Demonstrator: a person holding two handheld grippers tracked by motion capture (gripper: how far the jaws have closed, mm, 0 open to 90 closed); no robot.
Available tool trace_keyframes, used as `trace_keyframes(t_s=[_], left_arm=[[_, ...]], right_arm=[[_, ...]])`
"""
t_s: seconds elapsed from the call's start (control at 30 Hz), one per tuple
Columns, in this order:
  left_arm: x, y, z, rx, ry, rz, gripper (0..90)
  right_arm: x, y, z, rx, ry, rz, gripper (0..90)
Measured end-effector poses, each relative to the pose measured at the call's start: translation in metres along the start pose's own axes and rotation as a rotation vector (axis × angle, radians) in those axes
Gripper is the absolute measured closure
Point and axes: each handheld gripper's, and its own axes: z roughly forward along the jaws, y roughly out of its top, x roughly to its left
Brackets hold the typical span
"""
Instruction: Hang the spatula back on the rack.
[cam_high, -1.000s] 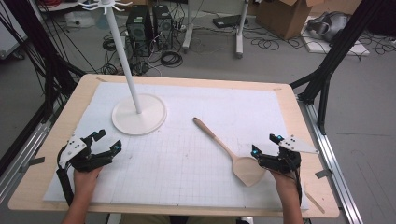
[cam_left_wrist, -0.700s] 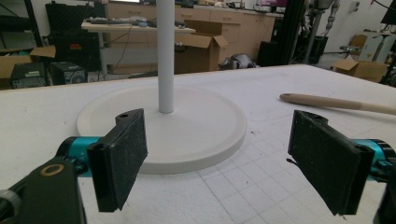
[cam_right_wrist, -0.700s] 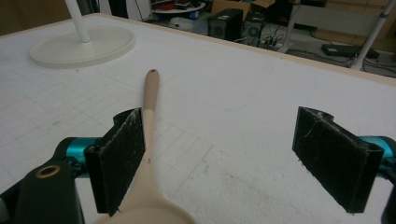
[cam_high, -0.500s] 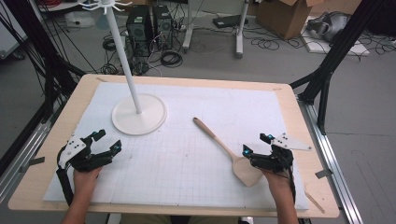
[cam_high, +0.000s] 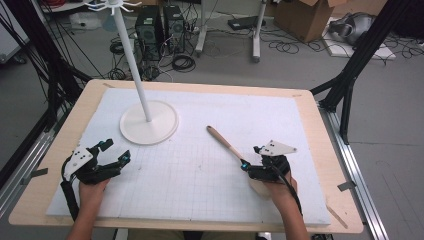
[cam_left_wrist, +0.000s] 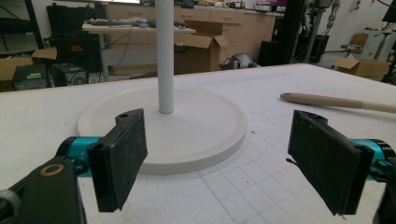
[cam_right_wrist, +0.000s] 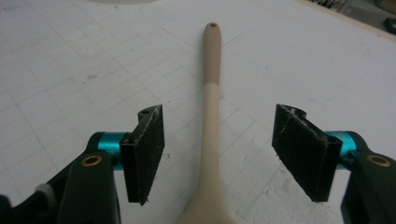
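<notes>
High view: a wooden spatula (cam_high: 227, 146) lies flat on the white mat (cam_high: 300, 130) of the tabletop (cam_high: 320, 115), its handle pointing up-left toward the stand (cam_high: 148, 121) and its blade under the right claw (cam_high: 251, 161).
Spatula, place: right half of the mat, well apart from the round base of the stand; the blade end is nearest to the person.
Why it lies so: the handle is free on both sides and nothing touches it, so I judge it is ready to be picked up along the neck.
Right claw, state: released, jaws spread wide; in the right gripper view the spatula (cam_right_wrist: 210, 116) runs between the two pads (cam_right_wrist: 147, 154) without touching them.
Right claw, pose: low over the mat, directed along the handle, the right hand (cam_high: 280, 192) behind it with the wrist almost straight.
Why it is held so: the jaws stand on both sides of the narrow neck, which seems the best place for closing.
Left claw (cam_high: 114, 151), state: released too, holding nothing.
Left claw, pose: resting near the left front of the mat, turned to the stand (cam_left_wrist: 163, 121); the left gripper view shows the pole between its pads, farther away.
Left hand (cam_high: 90, 192): I think it waits for now.
</notes>
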Motion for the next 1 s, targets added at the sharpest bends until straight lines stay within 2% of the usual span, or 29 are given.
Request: trace_keyframes(t_s=[0.03, 0.07, 0.2, 0.23, 0.3, 0.33, 0.37, 0.43, 0.53, 0.57, 0.83, 1.0], left_arm=[[0.000, 0.000, 0.000, 0.000, 0.000, 0.000, 20.0], [0.000, 0.000, 0.000, 0.000, 0.000, 0.000, 20.0], [0.000, 0.000, 0.000, -0.002, -0.001, -0.001, 20.0], [0.000, 0.000, 0.000, -0.002, -0.001, -0.001, 20.0], [0.000, 0.000, 0.000, -0.001, -0.001, -0.001, 20.0], [0.000, 0.000, 0.000, -0.001, -0.001, -0.001, 20.0], [0.000, 0.000, 0.000, -0.001, 0.000, -0.001, 20.0], [0.000, 0.000, 0.000, -0.001, 0.001, -0.002, 20.0], [0.000, 0.000, 0.000, -0.001, 0.000, -0.003, 20.0], [0.000, 0.000, 0.000, -0.002, 0.001, -0.003, 20.0], [0.000, 0.000, 0.000, -0.004, -0.003, -0.008, 20.0], [0.000, 0.000, 0.000, -0.005, -0.001, -0.008, 20.0]], right_arm=[[-0.001, 0.000, 0.005, 0.032, 0.004, -0.001, 38.8], [-0.001, 0.000, 0.005, 0.032, 0.004, -0.001, 38.8], [-0.004, 0.005, 0.012, 0.098, -0.004, -0.004, 43.5], [-0.004, 0.005, 0.012, 0.098, -0.004, -0.004, 43.5], [-0.005, 0.008, 0.018, 0.141, 0.008, -0.001, 43.4], [-0.005, 0.012, 0.023, 0.185, 0.021, -0.004, 44.0], [-0.005, 0.012, 0.023, 0.185, 0.021, -0.004, 44.0], [-0.005, 0.017, 0.032, 0.231, 0.031, -0.004, 44.3], [-0.005, 0.021, 0.038, 0.258, 0.034, -0.005, 45.0], [-0.005, 0.024, 0.043, 0.283, 0.039, -0.004, 45.9], [-0.007, 0.024, 0.056, 0.338, 0.039, -0.006, 49.1], [-0.010, 0.022, 0.058, 0.348, 0.049, -0.002, 57.3]])
